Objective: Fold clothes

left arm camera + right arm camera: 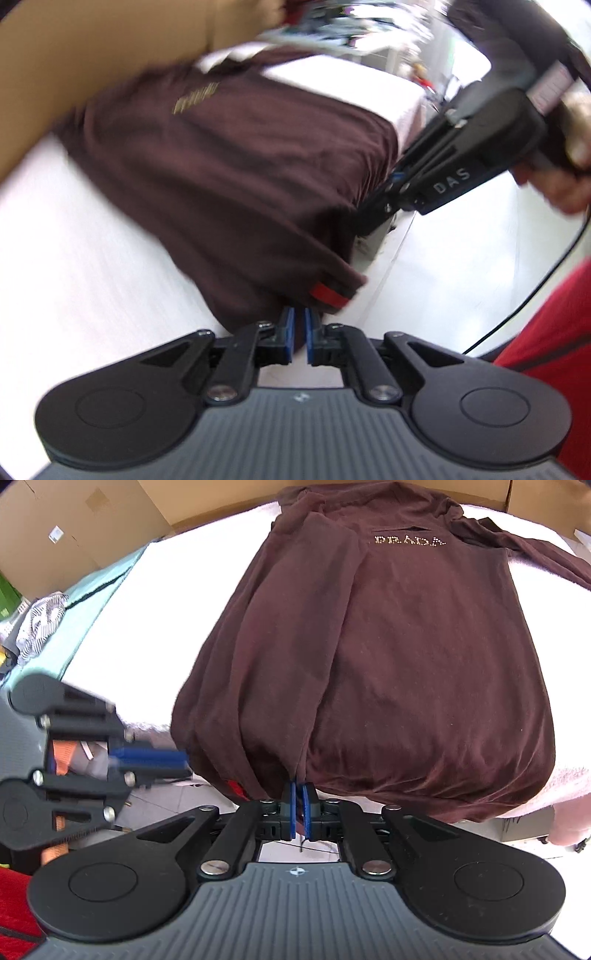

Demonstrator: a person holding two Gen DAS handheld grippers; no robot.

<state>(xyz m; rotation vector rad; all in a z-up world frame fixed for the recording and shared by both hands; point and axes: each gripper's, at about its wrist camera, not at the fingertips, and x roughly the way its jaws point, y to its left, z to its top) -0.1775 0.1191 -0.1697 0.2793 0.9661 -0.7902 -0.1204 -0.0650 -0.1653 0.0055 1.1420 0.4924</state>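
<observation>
A dark brown shirt with a gold studded logo lies on the white table, its hem hanging over the near edge. My right gripper is shut on the shirt's hem. My left gripper has its blue pads nearly together just in front of the hem corner with the red tag; no cloth shows between them. The left gripper also shows in the right wrist view, blurred, beside the hem. The right gripper shows in the left wrist view at the shirt's edge.
Cardboard boxes stand behind the table. A pale green cloth and striped fabric lie at the left. A person in red stands at the right, with a black cable nearby.
</observation>
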